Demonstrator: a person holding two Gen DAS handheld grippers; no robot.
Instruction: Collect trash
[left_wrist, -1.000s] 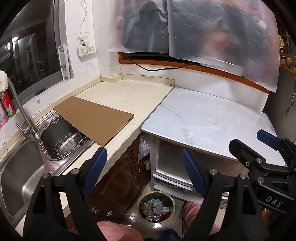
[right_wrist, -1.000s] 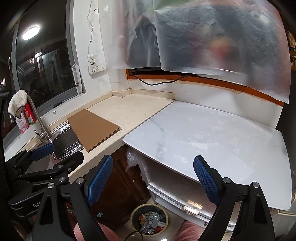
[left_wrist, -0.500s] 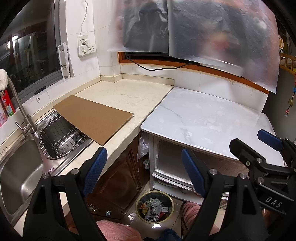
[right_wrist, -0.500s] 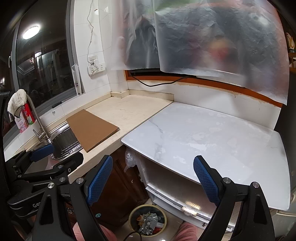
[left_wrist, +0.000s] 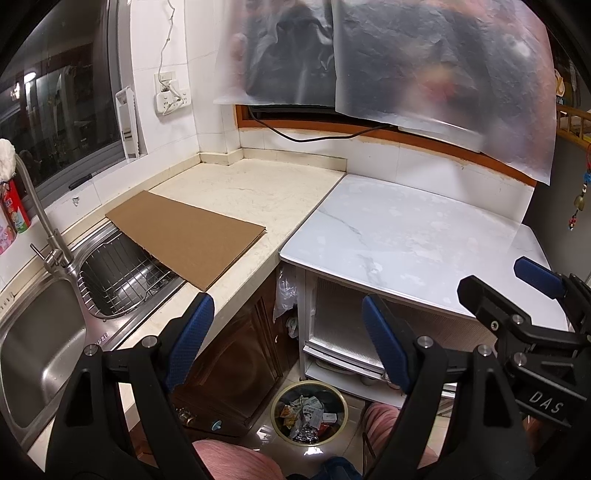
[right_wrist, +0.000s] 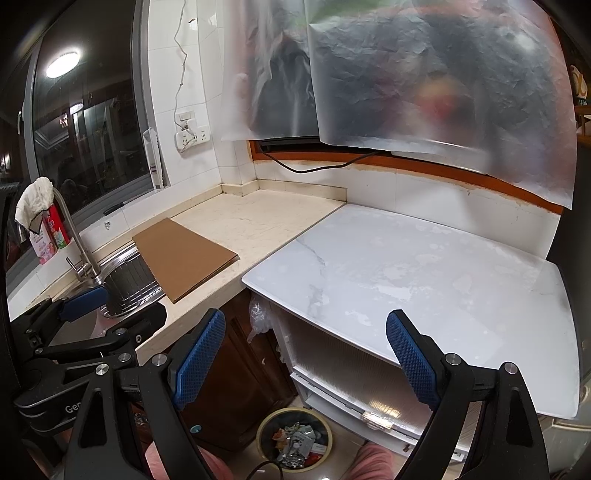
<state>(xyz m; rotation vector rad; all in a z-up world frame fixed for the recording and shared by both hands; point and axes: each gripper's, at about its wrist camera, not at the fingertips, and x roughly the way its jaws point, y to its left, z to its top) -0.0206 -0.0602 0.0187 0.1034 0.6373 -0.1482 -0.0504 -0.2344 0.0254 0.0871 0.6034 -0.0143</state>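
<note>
A round trash bin (left_wrist: 309, 411) full of wrappers stands on the floor below the counter; it also shows in the right wrist view (right_wrist: 294, 439). A flat brown cardboard sheet (left_wrist: 184, 232) lies on the beige counter, partly over the sink rack, and shows in the right wrist view (right_wrist: 183, 257) too. My left gripper (left_wrist: 286, 328) is open and empty, held above the floor in front of the cabinets. My right gripper (right_wrist: 306, 350) is open and empty, beside the left one. Each gripper shows in the other's view: the right (left_wrist: 517, 295), the left (right_wrist: 99, 308).
A steel sink (left_wrist: 33, 347) with a tap (left_wrist: 40, 221) and wire rack (left_wrist: 118, 273) is at the left. A white marble table (left_wrist: 406, 236) sits at the right over a white cabinet (left_wrist: 340, 332). Plastic sheets (left_wrist: 406, 66) hang above.
Both grippers have drifted slightly; the view shifts a little and the bin sits slightly further left. Both stay open and empty.
</note>
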